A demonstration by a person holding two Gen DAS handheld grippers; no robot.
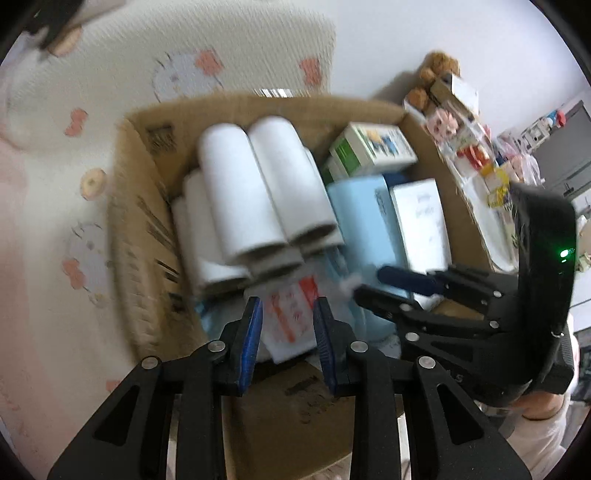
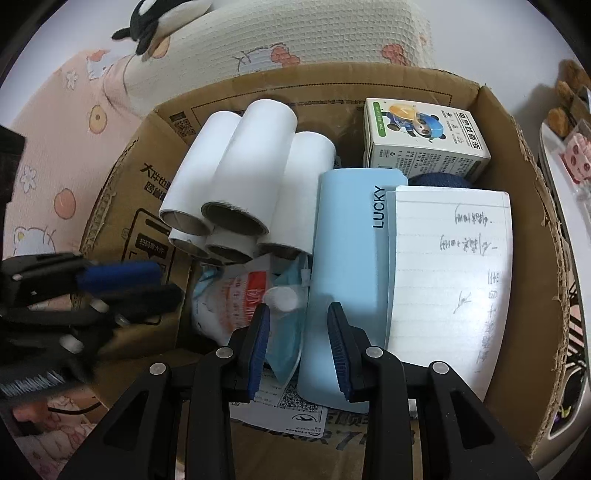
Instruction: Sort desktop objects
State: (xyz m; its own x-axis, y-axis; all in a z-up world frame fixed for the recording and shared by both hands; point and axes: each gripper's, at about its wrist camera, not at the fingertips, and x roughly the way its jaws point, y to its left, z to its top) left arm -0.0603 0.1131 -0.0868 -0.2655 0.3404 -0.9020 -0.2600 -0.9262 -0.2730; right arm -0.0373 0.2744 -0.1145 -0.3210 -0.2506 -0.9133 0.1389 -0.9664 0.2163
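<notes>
- Here, only the right wrist view renders the cardboard box sharply; the left wrist view is motion-blurred.
- Only the left wrist view shows a shelf of small figurines beyond the box's far right corner, and a sleeve behind the right gripper.
- Only the right wrist view shows a black-and-white plush toy on the patterned bedding beyond the box.
- Box contents: a stack of white paper rolls at left; a panda-printed carton at the far right; a light blue "LUCKY" case in the middle; a lined notebook page with handwriting beside it at right; a bagged face mask and a red-printed packet at the near left.
- Left gripper: jaws parted above the red-printed packet, gripping nothing.
- Right gripper: jaws show a gap over the mask and the case edge, pads touching neither; empty.
</notes>
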